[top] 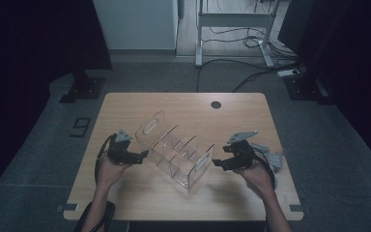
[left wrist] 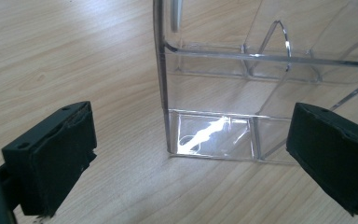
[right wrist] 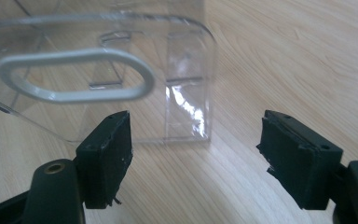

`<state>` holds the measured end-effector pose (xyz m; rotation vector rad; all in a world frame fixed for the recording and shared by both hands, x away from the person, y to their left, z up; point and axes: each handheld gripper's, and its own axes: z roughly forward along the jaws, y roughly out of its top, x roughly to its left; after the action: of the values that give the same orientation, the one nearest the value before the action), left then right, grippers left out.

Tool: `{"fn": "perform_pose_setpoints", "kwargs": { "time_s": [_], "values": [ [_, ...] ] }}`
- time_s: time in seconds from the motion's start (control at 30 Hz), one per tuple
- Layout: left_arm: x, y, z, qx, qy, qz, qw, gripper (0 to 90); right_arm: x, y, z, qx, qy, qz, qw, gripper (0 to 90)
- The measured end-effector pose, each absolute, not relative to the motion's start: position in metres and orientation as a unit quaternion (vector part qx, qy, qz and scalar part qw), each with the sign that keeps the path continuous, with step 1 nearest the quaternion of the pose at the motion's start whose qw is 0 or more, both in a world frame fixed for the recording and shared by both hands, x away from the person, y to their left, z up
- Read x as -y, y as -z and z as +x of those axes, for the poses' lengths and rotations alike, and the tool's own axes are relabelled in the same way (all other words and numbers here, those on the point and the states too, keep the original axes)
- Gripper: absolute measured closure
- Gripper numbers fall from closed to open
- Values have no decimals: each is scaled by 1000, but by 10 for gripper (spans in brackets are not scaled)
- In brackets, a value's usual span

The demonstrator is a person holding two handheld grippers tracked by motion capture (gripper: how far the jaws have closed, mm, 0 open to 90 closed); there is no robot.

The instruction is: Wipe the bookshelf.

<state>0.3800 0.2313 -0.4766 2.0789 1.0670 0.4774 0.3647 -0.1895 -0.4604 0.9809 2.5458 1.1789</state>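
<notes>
A clear, rigid plastic organiser with several divided compartments and an oval cut-out handle in each end wall (top: 173,149) sits diagonally on the middle of the light wooden table (top: 125,193), one end towards the far left, the other towards the near right. The left gripper (top: 144,155) hovers just beside its near-left side with jaws spread wide and nothing between them; in the left gripper view a vertical corner edge of the box (left wrist: 163,93) stands ahead of the gap. The right gripper (top: 216,163) is at the near-right end wall, jaws apart and empty, with the oval handle (right wrist: 77,74) just above its left pad. The box looks light and stiff but smooth and glossy, so it probably slips under pads and could crack if squeezed hard. The thin end walls, pinched at the handle cut-outs, seem the surest hold; lifting evenly from both ends should keep it level.
</notes>
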Motion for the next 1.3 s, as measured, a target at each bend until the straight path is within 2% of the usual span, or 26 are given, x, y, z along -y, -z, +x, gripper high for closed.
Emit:
{"fn": "perform_pose_setpoints", "kwargs": {
  "time_s": [0.13,0.27,0.73,1.0,1.3],
  "values": [
    [-227,476,381,-417,-183,810,369,5,181,458,367,-855,-402,317,81,275],
    [-220,476,381,-415,-184,813,364,0,172,460,368,-861,-399,308,70,357],
    [-196,478,380,-398,-180,827,353,0,166,457,353,-873,-381,296,74,516],
    [-186,478,379,-383,-169,834,359,1,164,456,343,-875,-374,296,79,664],
    [-180,477,376,-377,-168,835,364,25,155,455,333,-880,-369,287,81,719]
  ]
}}
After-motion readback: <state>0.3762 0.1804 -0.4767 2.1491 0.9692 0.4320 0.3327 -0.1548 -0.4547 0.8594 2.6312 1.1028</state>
